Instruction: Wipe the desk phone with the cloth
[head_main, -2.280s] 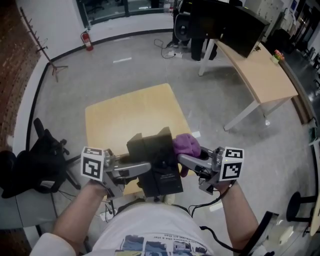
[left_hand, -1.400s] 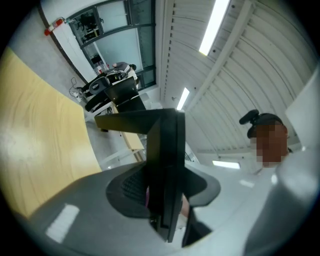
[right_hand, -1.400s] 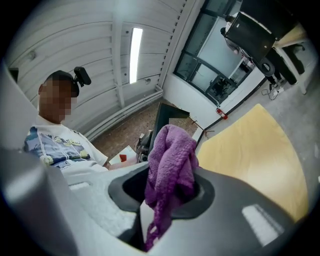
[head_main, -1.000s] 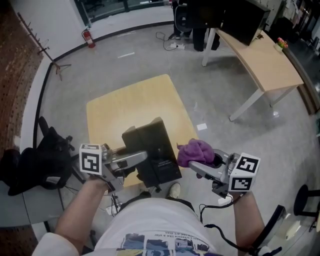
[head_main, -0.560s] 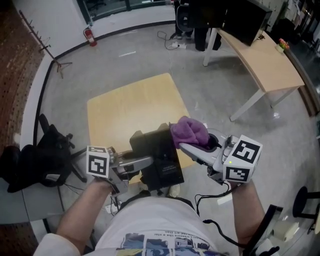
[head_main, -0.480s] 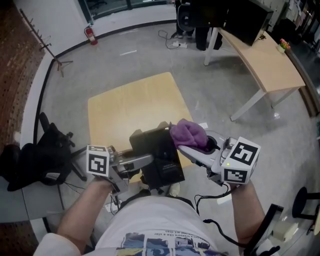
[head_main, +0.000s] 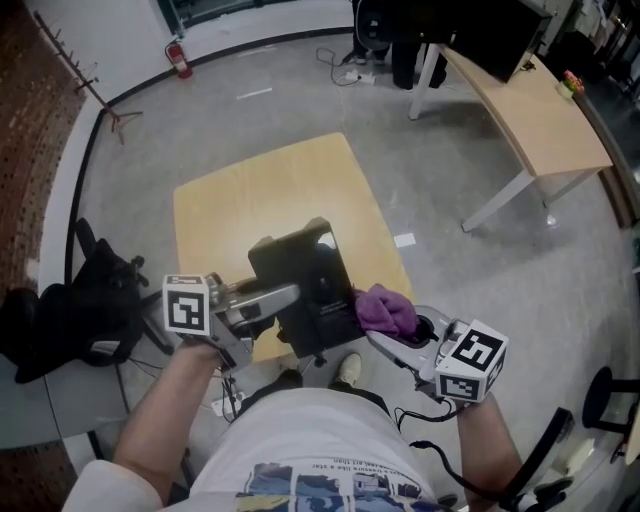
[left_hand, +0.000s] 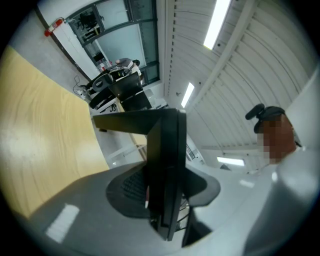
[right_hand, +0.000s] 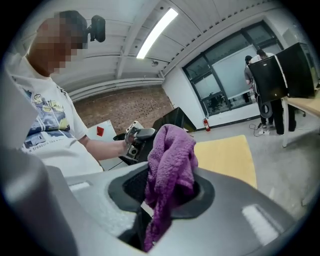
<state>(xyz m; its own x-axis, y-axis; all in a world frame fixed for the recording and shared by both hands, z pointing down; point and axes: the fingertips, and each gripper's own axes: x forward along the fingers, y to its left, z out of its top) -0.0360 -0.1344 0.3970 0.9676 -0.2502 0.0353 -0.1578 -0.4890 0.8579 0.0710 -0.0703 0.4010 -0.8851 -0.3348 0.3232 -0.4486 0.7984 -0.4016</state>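
The left gripper (head_main: 283, 297) clamps the desk phone (head_main: 300, 275) above the worktop (head_main: 230, 215); the right gripper (head_main: 378, 335) pinches the cloth (head_main: 388, 308) at its right edge. Likely mid-wipe: the next move calls for dragging the cloth across the phone's face.

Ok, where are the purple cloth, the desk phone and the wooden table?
purple cloth (head_main: 388, 310), head view, middle of the bunch.
desk phone (head_main: 305, 270), head view, black body.
wooden table (head_main: 262, 200), head view, bare top.
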